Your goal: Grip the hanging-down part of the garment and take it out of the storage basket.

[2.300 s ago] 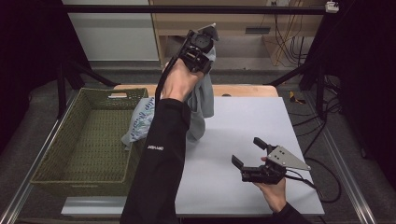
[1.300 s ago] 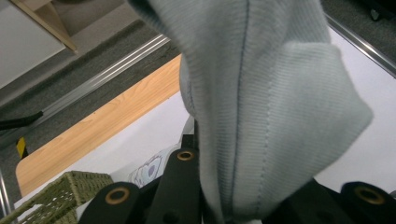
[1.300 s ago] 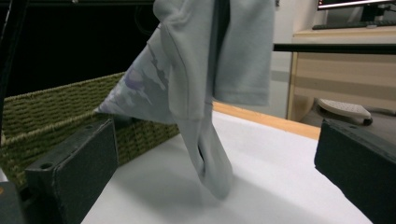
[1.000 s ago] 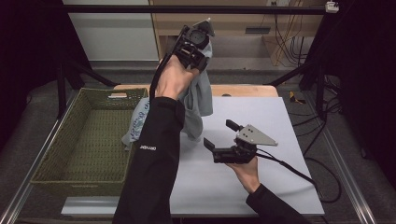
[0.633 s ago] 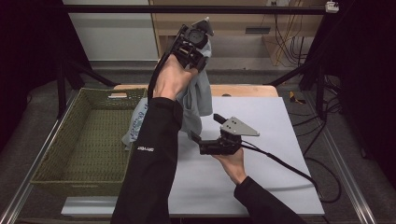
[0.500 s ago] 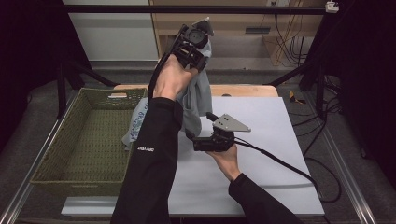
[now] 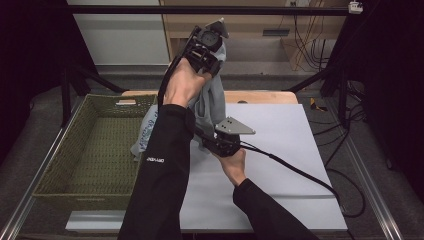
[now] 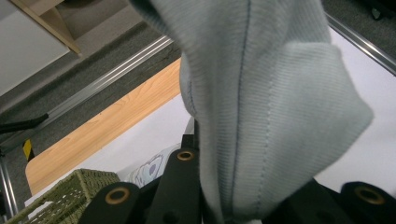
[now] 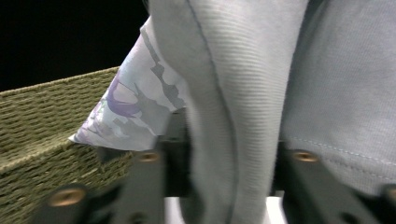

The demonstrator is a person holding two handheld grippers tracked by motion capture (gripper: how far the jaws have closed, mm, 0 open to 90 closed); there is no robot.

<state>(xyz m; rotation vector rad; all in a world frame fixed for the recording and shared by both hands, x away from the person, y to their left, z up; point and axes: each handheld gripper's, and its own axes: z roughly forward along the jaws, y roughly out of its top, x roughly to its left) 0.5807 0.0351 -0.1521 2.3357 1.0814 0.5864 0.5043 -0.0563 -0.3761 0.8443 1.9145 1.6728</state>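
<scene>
Above the tabletop (image 7: 280, 165), the left tool (image 7: 206, 46) pinches a grey garment (image 7: 212, 102) aloft so it hangs; the right tool (image 7: 212, 142) has fabric between its parted jaws, grip uncertain.

Overhead table view; two close gripper-mounted views

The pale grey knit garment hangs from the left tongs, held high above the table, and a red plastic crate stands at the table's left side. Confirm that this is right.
Not quite: the high view shows a green woven basket there, not a red plastic crate. The rest holds: the pale grey knit garment hangs from the left tongs, held high above the table.
</scene>
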